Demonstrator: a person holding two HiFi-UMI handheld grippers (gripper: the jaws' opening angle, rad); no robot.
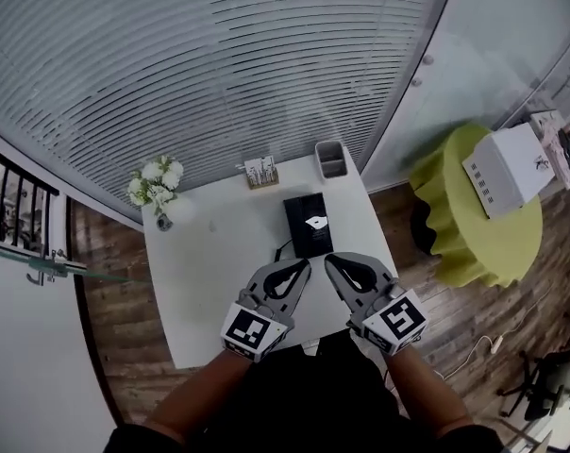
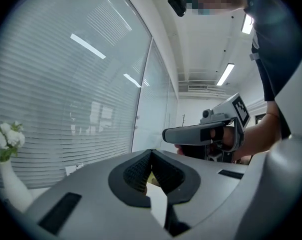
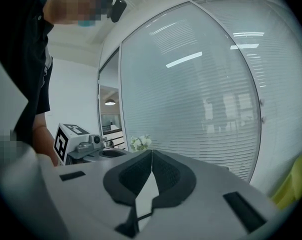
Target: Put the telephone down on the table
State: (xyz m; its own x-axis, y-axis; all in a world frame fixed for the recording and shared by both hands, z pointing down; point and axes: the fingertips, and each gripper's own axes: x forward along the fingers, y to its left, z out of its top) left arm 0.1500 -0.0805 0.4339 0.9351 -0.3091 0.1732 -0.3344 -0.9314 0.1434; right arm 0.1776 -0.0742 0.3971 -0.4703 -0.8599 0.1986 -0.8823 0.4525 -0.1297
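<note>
Left claw (image 1: 302, 266) and right claw (image 1: 332, 262) were both closed and empty, tips close together over the white table (image 1: 200, 281). The black telephone (image 1: 309, 225) lay flat just beyond them, its long axis running away from the person toward the blinds (image 1: 219, 74).

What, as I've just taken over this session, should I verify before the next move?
1. Jaws of the left gripper together, nothing held: ok.
2. Jaws of the right gripper together, nothing held: ok.
3. The telephone lies flat on the table: ok.
4. Its cable clear of both grippers: cannot tell.
5. The flower vase stands apart from the telephone: ok.
</note>
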